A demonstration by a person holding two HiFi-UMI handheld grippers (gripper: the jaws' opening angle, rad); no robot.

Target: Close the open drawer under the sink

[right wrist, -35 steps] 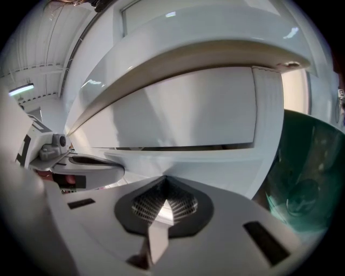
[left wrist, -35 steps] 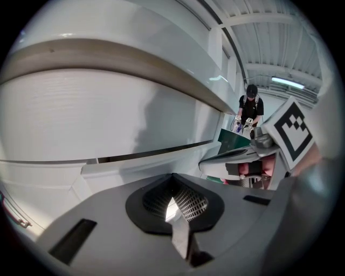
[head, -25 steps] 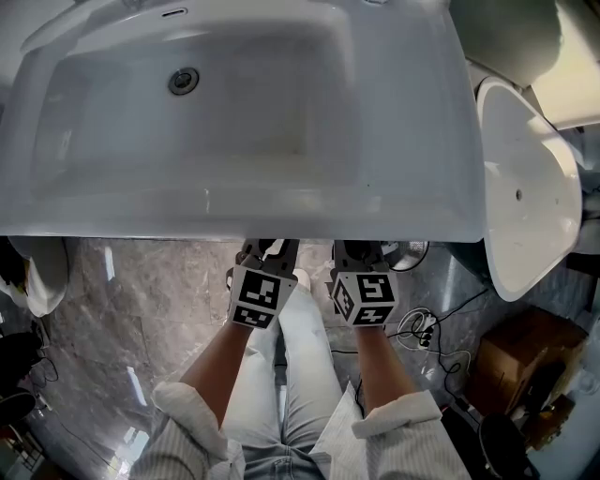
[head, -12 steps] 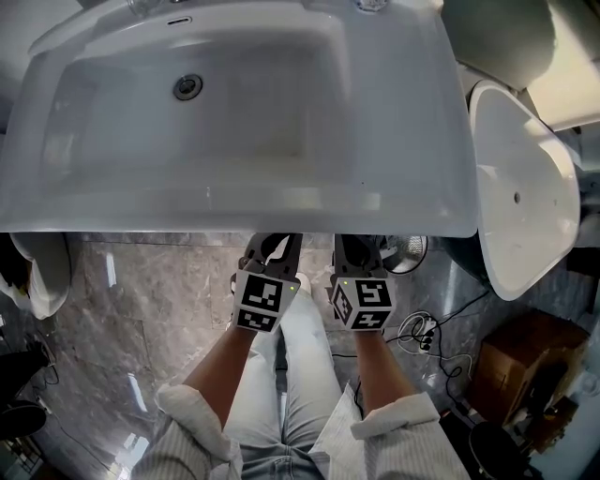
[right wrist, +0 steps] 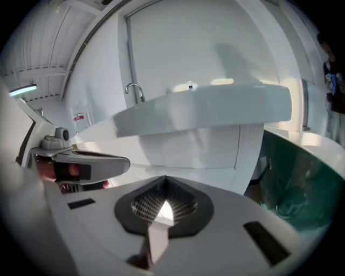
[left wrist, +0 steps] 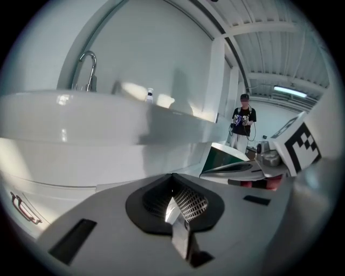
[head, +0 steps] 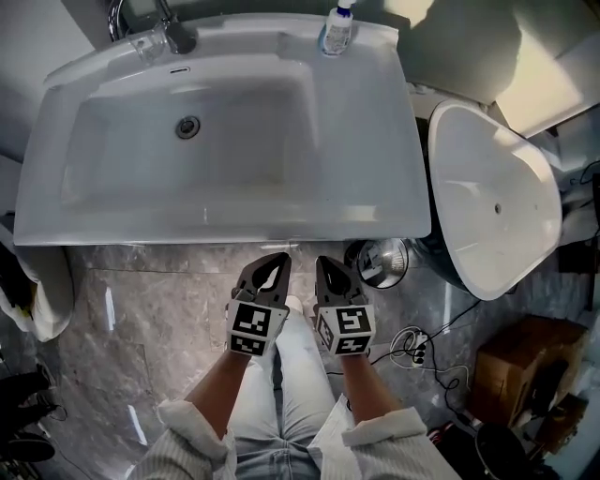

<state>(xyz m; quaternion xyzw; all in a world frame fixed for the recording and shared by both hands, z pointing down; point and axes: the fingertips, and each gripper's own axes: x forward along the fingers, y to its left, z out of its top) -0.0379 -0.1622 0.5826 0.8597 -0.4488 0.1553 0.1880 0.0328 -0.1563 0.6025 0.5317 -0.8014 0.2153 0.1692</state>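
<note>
The white sink basin [head: 225, 216] fills the top of the head view, with a faucet [head: 169, 33] and a small bottle [head: 337, 28] at its back rim. The basin hides the drawer from above. My left gripper [head: 267, 269] and right gripper [head: 328, 272] hang side by side just in front of the basin's front edge, both shut and empty. In the left gripper view the shut left gripper [left wrist: 175, 186] faces the basin [left wrist: 81, 116]. From the right gripper view, the shut right gripper [right wrist: 164, 186] faces the white cabinet front [right wrist: 183, 148], which looks flat below the basin [right wrist: 205, 108].
A white tub-like bowl [head: 492, 206] stands at the right, with a chrome bin [head: 380, 262] between it and the sink. Cables [head: 417, 347] and a cardboard box [head: 520, 361] lie on the marble floor. A towel [head: 42, 300] hangs at the left. A person [left wrist: 243, 121] stands far off.
Both grippers have drawn back from under the basin's front edge toward my body. The view has pulled back too, so the faucet and bottle now show.
</note>
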